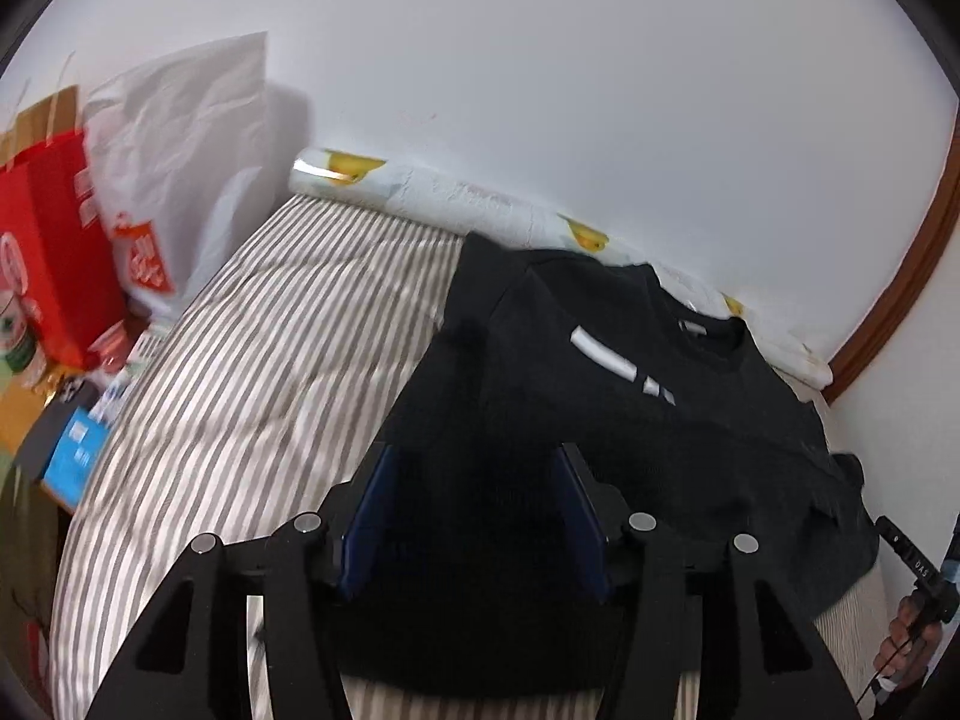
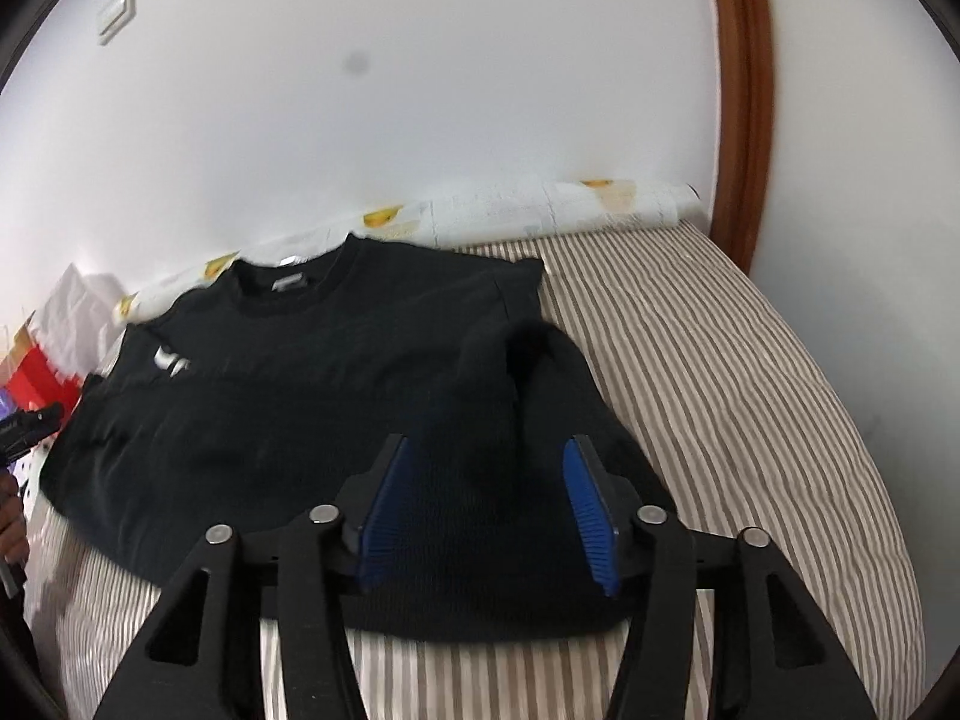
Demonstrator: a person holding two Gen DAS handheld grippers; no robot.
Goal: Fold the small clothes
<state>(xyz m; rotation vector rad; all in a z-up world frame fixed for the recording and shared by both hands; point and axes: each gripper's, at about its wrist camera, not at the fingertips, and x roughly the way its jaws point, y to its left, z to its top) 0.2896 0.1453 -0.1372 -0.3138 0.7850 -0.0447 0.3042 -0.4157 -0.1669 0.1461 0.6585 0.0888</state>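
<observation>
Left wrist view: left gripper hangs over the near hem of a black sweater, jaws spread wide with nothing between them. Sweater lies flat on the striped bed, collar toward the wall, with a red bag off to the side. Right wrist view: right gripper is wide apart too, gripping nothing, over the sweater hem, a sleeve folded across the body.
</observation>
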